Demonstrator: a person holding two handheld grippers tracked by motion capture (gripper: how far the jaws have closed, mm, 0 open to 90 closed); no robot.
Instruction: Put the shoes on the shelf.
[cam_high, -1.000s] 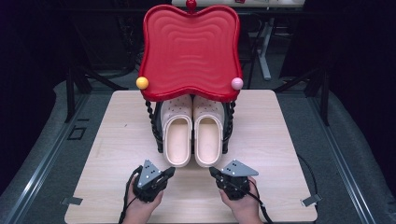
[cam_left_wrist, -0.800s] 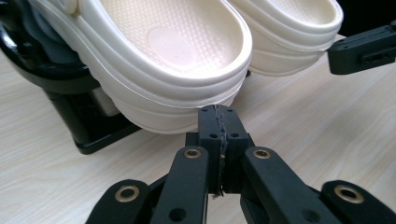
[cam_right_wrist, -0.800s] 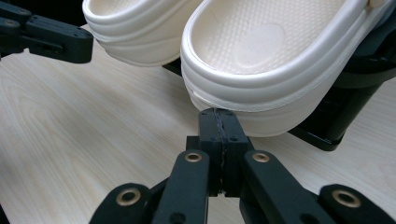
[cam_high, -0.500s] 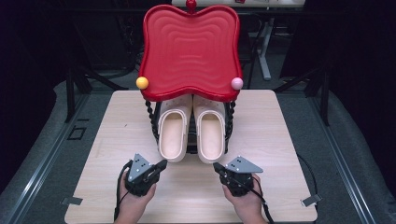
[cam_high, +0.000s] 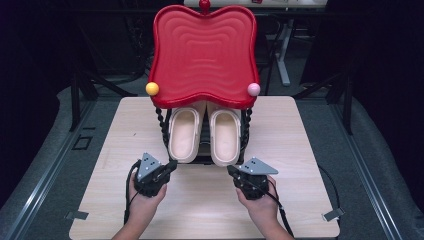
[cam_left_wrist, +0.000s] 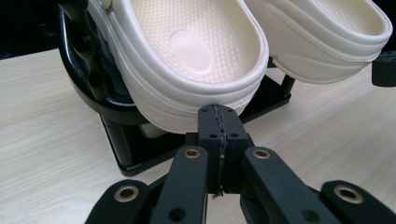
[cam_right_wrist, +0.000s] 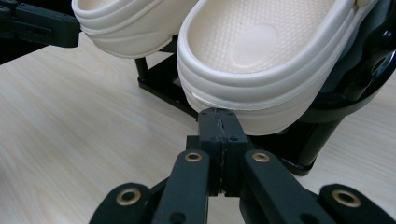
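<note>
Your two hands sit at the near edge of the counter (cam_high: 120, 150), each holding a gripper whose jaws are pressed together on nothing. Your left gripper (cam_high: 170, 166) points at the heel of the left cream clog (cam_high: 183, 134), and in the left gripper view its closed tips (cam_left_wrist: 219, 122) sit just in front of that heel (cam_left_wrist: 196, 60), close but apparently not gripping it. Your right gripper (cam_high: 232, 170) mirrors this before the right cream clog (cam_high: 224, 136); the right gripper view shows its tips (cam_right_wrist: 219, 125) just short of the heel rim (cam_right_wrist: 252, 70). Both clogs lie side by side, soles down and heels toward you, on the lower tier of a black rack (cam_high: 161, 122). Above and behind them stands the rack's red wavy tray (cam_high: 202, 50), with a yellow ball (cam_high: 152, 88) and a pink ball (cam_high: 254, 89) at its front corners. By the look of it, the clogs are seated on the rack and neither is held; whether you are about to take them or have finished placing them cannot be told.
</note>
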